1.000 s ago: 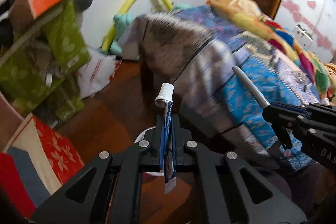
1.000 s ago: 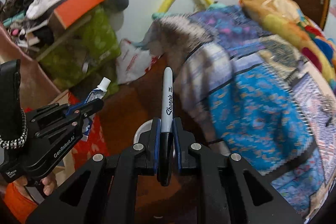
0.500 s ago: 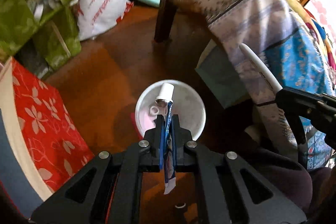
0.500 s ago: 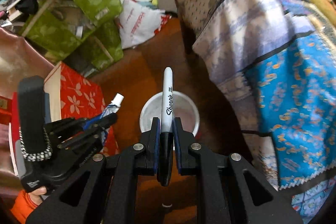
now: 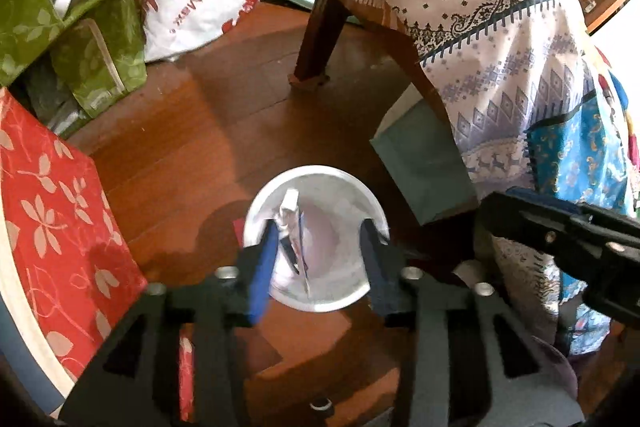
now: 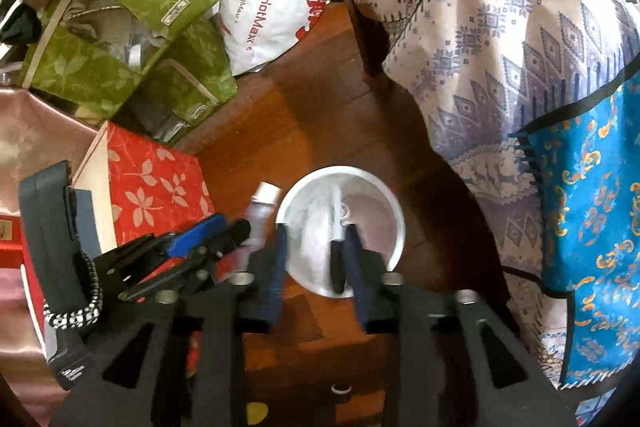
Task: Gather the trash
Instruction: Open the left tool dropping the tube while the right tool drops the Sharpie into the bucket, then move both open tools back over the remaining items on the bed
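White plastic fills the middle of both wrist views: the small bin (image 5: 316,239) sits on the wooden floor (image 5: 208,131) beside the bed's draped patterned cloth (image 5: 500,67), and both grippers are poised right over its mouth. The left gripper (image 5: 318,259) has just been opening, its blue-padded fingers (image 5: 262,267) now spread apart, and the squeezed toothpaste tube (image 5: 292,227) hangs loose between them, close against the left pad, over the bin. Same story on the right gripper (image 6: 316,259): its fingers have just been opening, and the marker pen (image 6: 337,239) is slipping free, still lying along the right pad above the bin. Here's the worry — both pieces are long and the bin is narrow. In the right wrist view the tube's cap end (image 6: 267,195) looks outside the rim, so it may clip the edge and tumble onto the floor. The marker could cling to its pad, tip sideways and bounce out.
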Available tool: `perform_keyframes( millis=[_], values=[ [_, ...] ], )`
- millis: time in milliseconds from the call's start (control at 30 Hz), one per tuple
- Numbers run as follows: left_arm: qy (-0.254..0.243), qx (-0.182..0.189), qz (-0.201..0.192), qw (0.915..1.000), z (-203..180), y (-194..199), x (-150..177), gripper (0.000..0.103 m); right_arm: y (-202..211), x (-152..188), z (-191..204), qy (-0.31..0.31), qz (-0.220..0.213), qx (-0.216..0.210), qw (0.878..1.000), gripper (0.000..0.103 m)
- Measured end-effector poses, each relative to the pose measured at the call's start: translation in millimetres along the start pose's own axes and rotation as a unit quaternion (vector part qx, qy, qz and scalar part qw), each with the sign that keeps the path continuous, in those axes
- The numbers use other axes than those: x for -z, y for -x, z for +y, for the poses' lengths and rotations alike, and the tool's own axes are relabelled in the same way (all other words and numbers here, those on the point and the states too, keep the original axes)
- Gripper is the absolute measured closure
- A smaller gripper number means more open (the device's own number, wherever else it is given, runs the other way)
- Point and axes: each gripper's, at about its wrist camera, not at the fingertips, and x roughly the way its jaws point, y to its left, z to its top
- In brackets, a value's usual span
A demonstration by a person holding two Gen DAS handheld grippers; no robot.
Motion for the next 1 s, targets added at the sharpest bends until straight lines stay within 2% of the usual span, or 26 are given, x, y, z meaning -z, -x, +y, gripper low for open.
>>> perform_keyframes(
  millis=[167, 433, 667, 1000],
  values=[
    [-0.034, -0.024, -0.008, 0.9991, -8, 8, 1, 0.061, 6, 5, 1, 0.021, -0.010, 0.024, 0.999, 0.067],
    [-0.057, -0.024, -0.040, 0.9973, -20, 48, 1, 0.061, 37, 15, 5, 0.034, -0.035, 0.033, 0.998, 0.067],
    [-0.078, -0.019, -0.082, 0.9934, -38, 103, 4, 0.061, 84, 29, 17, 0.028, -0.089, 0.030, 0.995, 0.067],
    [-0.115, 0.000, -0.144, 0.9828, -87, 180, 19, 0.061, 176, 63, 9, 0.013, -0.181, 0.046, 0.982, 0.067]
  ],
)
